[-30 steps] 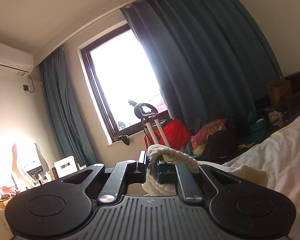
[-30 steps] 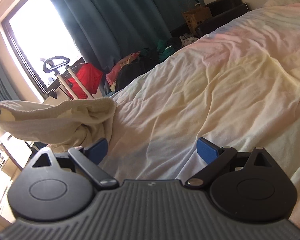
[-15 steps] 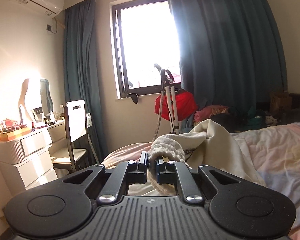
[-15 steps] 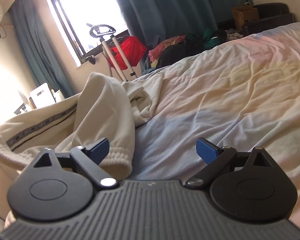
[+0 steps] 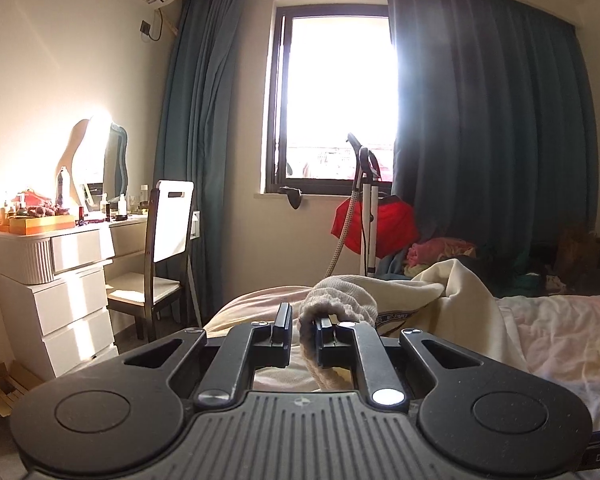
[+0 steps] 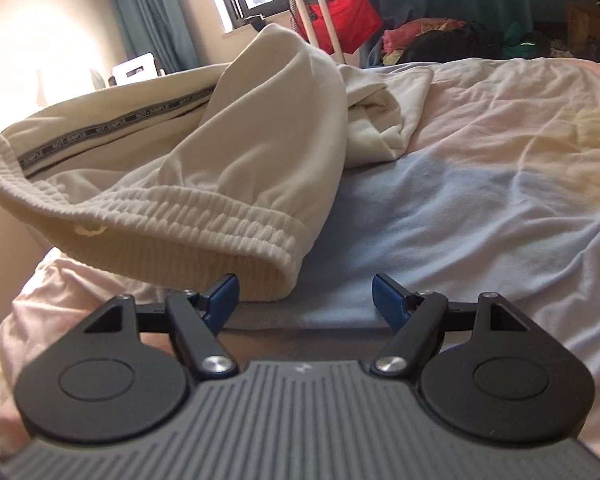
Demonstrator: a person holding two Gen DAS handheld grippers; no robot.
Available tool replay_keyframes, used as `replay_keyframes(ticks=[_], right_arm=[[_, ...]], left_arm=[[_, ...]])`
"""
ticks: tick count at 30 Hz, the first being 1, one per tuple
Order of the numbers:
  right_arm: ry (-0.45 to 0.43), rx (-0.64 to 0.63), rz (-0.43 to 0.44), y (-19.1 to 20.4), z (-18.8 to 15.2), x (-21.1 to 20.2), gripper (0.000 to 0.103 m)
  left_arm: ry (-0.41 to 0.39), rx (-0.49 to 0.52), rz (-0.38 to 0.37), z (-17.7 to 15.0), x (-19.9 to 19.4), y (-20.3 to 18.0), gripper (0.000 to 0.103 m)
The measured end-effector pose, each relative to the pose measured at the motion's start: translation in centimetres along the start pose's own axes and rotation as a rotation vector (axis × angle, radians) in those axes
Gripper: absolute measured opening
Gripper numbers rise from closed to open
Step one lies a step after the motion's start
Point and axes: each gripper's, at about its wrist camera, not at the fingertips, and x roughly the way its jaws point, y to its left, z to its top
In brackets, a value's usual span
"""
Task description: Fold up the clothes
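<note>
My left gripper (image 5: 303, 330) clamps the cream sweatpants' (image 6: 204, 168) waistband (image 5: 342, 306) above the bed (image 6: 480, 184), while my empty right gripper (image 6: 305, 298) closes toward the far hem, to spread it.

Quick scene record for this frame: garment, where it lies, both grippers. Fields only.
garment: cream sweatpants, ribbed waistband, lettered side stripe
surface: bed, rumpled pastel sheet
left gripper: nearly shut, waistband between fingers
right gripper: closing, nothing between fingers; waistband corner just ahead of its left finger
fold: not started, pants bunched
</note>
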Motion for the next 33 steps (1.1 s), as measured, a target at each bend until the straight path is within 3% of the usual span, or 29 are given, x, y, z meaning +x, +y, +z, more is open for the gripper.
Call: replay_keyframes(ticks=[4, 6, 7, 10, 13, 17, 22, 24, 26, 28, 30, 33], right_arm=[[-0.019, 0.043, -0.022, 0.6, -0.2, 2.8, 0.063], [-0.045, 0.056, -0.011, 0.5, -0.1, 3.7, 0.05], [-0.062, 0.059, -0.014, 0.6, 0.0, 3.8, 0.029], [-0.14, 0.061, -0.069, 1.0, 0.8, 2.6, 0.016], [-0.241, 0.029, -0.133, 1.4, 2.6, -0.1, 0.014], [-0.374, -0.116, -0.248, 3.2, 4.5, -5.0, 0.014], [-0.393, -0.376, -0.402, 5.4, 3.8, -8.0, 0.013], [-0.328, -0.398, -0.393, 5.2, 2.9, -7.6, 0.013], [-0.259, -0.401, -0.393, 4.9, 1.7, -6.8, 0.013], [-0.206, -0.396, -0.406, 4.6, 0.8, -6.1, 0.013], [-0.179, -0.354, -0.407, 4.1, 0.7, -5.9, 0.013], [-0.178, -0.24, -0.368, 3.1, 1.1, -6.7, 0.013]], left_arm=[[0.055, -0.017, 0.03, -0.4, 1.5, 0.2, 0.012], [0.077, -0.02, 0.042, -0.7, 2.3, 0.4, 0.012], [0.09, -0.014, 0.048, -0.9, 2.9, 0.4, 0.012], [0.18, 0.015, 0.053, -2.1, 5.4, 0.5, 0.012], [0.295, 0.019, 0.008, -3.4, 7.1, 0.8, 0.012], [0.371, 0.094, -0.097, -4.6, 7.2, -0.3, 0.02], [0.415, 0.325, -0.241, -6.8, 5.4, -2.6, 0.023], [0.416, 0.429, -0.247, -7.7, 4.5, -3.8, 0.026], [0.402, 0.531, -0.241, -8.4, 3.4, -5.1, 0.038], [0.365, 0.636, -0.205, -9.0, 2.4, -6.2, 0.042], [0.316, 0.76, -0.152, -9.8, 1.3, -7.5, 0.043], [0.201, 0.973, -0.055, -11.3, -0.6, -9.9, 0.06]])
